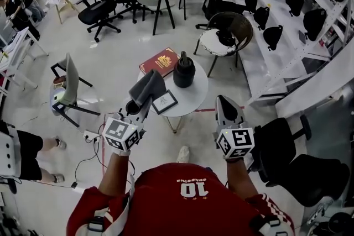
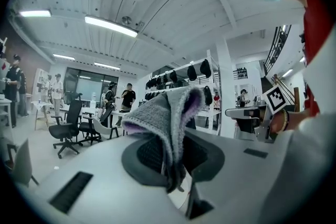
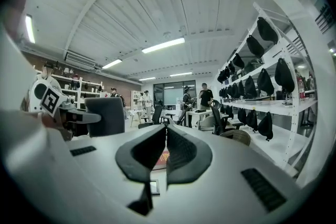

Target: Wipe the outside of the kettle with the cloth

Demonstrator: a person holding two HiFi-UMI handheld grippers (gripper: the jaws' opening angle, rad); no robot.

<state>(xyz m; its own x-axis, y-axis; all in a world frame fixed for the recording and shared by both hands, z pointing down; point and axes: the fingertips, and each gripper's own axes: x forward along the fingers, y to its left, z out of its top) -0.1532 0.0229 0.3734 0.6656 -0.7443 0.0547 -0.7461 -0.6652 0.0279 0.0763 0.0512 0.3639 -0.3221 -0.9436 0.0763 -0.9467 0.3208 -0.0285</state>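
Clamping left gripper (image 1: 134, 106) (image 2: 176, 159): jaws pinch a folded grey knitted cloth (image 1: 149, 87) (image 2: 164, 113) with a pale purple inner face; the fold stands up out of the dark pads, and a short tail hangs below them.
Cloth position: in the head view it is held over the near-left edge of the round white table (image 1: 200, 98), close to the kettle but not touching it.
Right gripper (image 1: 223, 100) (image 3: 164, 145): dark ribbed pads are pressed almost together, with only a thin slit between them and nothing caught there; it is held off the table's near-right edge.
Squat black kettle with a top handle (image 1: 184, 70): stands upright on the far half of the table, apart from both grippers.
Red hardcover book with a gold emblem (image 1: 160, 61): lies flat just left of the kettle, overhanging the table's far-left rim.
Small dark-framed white card (image 1: 165, 101): lies flat on the near-left part of the table, just beside the cloth in the head view.
Round wicker chair with a white cushion (image 1: 224, 36): stands on the floor beyond the table, to its right.
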